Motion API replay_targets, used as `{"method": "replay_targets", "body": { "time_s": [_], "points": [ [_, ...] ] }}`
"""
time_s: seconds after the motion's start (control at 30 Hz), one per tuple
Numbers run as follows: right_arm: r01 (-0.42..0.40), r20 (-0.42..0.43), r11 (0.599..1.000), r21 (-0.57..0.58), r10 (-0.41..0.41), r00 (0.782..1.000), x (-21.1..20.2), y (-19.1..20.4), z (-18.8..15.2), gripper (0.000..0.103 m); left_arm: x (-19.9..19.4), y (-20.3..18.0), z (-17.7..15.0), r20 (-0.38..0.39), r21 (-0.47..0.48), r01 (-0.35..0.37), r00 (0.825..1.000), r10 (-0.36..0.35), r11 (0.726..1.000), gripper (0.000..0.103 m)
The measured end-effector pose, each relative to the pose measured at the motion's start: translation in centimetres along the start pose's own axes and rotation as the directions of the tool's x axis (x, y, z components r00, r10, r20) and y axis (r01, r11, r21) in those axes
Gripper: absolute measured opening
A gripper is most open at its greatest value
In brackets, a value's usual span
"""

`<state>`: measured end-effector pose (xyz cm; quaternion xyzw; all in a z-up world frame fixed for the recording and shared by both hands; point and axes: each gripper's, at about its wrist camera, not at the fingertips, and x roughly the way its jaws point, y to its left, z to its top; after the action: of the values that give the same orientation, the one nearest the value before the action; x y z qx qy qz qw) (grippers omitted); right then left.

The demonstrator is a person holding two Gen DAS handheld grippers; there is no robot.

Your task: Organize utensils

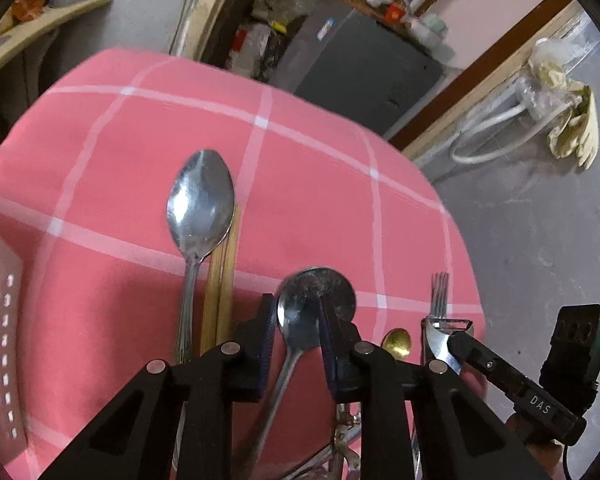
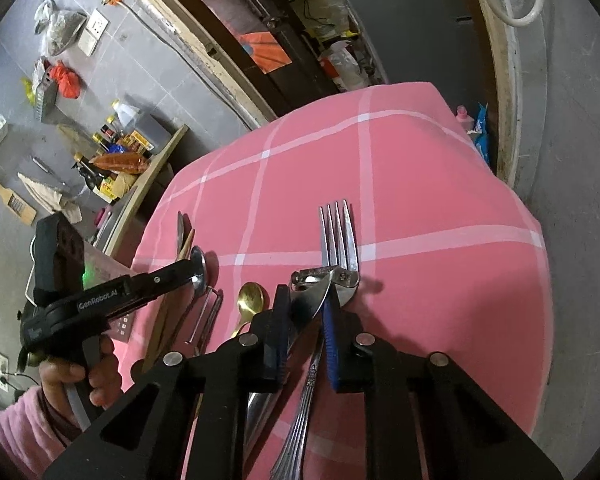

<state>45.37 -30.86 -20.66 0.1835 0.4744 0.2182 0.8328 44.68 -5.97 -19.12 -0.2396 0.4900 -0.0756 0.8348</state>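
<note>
Your L tongs (image 1: 298, 320) are nearly closed, pads pinching the bowl of a steel spoon (image 1: 300, 316) on the pink-checked bench (image 1: 308, 200). R tongs (image 2: 308, 308) are nearly closed too, clamped on a peeler (image 2: 320, 284) w/ a fork (image 2: 338, 236) under it. Big spoon (image 1: 200, 204) and chopsticks (image 1: 224, 276) lie side by side, left of the L tongs; gold spoon (image 2: 251, 300) lies btw the two tongs.

- The far half of the pink cloth (image 1: 308, 184) lies bare; a gripper can pass freely there.
- The near edge is crowded: big spoon (image 1: 201, 204) touching chopsticks (image 1: 224, 280), then a ladle (image 1: 320, 292), gold spoon (image 1: 397, 342), peeler (image 2: 320, 284) and fork (image 2: 338, 236).
- Gaps between these are narrow.
- A perforated box (image 1: 0, 340) blocks the left side.
</note>
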Motion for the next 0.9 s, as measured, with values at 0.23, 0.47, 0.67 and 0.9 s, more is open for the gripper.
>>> {"method": "replay_targets", "body": {
  "time_s": [0.23, 0.47, 0.67, 0.9],
  "points": [
    [-0.032, -0.016, 0.999, 0.014, 0.032, 0.999, 0.3, -0.8, 0.2, 0.014, 0.7, -0.7, 1.3, -0.016, 0.054, -0.007, 1.0, 0.008, 0.999, 0.02],
    [-0.043, -0.027, 0.999, 0.02, 0.043, 0.999, 0.7, -0.8, 0.3, 0.014, 1.0, -1.0, 1.7, -0.038, 0.064, 0.009, 0.999, -0.007, 0.998, 0.014],
    [-0.069, -0.02, 0.997, 0.043, 0.07, 0.997, 0.0, -0.2, 0.2, 0.005, 0.1, -2.0, 0.9, -0.062, 0.092, 0.043, 0.997, -0.038, 0.995, 0.004],
    [-0.088, 0.016, 0.996, 0.033, 0.088, 0.996, -2.4, 1.5, -0.6, 0.002, -2.7, -3.5, -0.2, -0.05, 0.153, 0.035, 0.998, -0.028, 0.988, 0.003]
  ]
}}
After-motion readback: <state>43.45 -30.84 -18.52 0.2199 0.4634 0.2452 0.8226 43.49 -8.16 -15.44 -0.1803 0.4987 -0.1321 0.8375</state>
